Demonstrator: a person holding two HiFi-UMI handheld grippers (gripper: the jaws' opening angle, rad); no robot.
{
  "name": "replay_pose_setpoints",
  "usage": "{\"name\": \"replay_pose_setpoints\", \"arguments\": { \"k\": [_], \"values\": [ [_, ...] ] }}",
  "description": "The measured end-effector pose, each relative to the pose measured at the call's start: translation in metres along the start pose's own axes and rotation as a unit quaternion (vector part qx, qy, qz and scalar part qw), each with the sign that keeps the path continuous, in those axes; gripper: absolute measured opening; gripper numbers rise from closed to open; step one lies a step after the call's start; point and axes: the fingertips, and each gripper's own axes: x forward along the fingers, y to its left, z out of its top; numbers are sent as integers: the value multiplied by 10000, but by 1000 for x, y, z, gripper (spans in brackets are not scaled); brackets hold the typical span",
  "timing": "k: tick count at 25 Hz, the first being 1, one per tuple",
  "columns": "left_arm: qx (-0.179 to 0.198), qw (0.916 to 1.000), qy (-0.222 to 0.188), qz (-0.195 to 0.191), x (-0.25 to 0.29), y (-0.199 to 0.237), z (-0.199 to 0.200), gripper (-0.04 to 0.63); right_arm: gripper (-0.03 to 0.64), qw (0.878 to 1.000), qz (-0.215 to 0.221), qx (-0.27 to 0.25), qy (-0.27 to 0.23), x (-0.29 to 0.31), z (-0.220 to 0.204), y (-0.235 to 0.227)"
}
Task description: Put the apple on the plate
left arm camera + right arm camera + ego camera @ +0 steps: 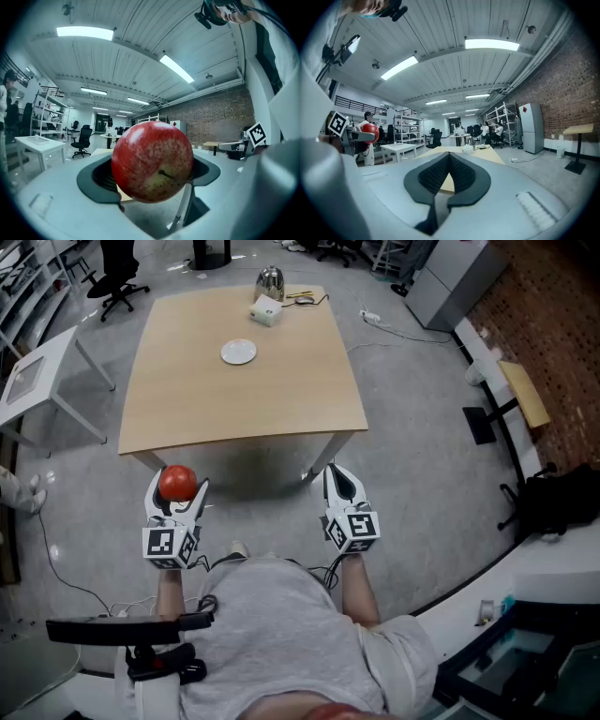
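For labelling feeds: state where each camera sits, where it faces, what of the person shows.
Head view: on head, steeply down at table, plate, left gripper, right gripper; torso, forearms show.
Left gripper view: on that gripper, along jaws gripping the apple; shirt at right.
Right gripper view: on that gripper, along shut jaws toward table; shirt at left.
Shared: apple in all three.

Plate (238, 352) on table (187, 404), box (266, 310) and kettle (270, 282) at plate's 1 o'clock, apple (177, 483) between left gripper (178, 489) jaws off table's 7 o'clock corner, right gripper (336, 472) off 5 o'clock corner
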Motion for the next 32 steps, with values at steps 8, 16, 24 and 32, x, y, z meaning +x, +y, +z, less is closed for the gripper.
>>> {"name": "replay_pose_setpoints", "arguments": {
  "k": [8,16,24,32],
  "values": [
    [73,9999,-76,-84,15,-19,5,443,6,9999,-56,-71,-84,-8,7,-16],
    [90,9994,-51,-326,38,-50,3,443,6,9994,-327,-124,34,-23,1,-48],
    [168,9972,42,-724,77,-74,2,443,6,9975,-685,-99,112,-30,1,-79],
    [236,9930,94,-1151,160,-102,-7,443,6,9936,-1109,-94,202,-18,-4,-141]
  ]
}}
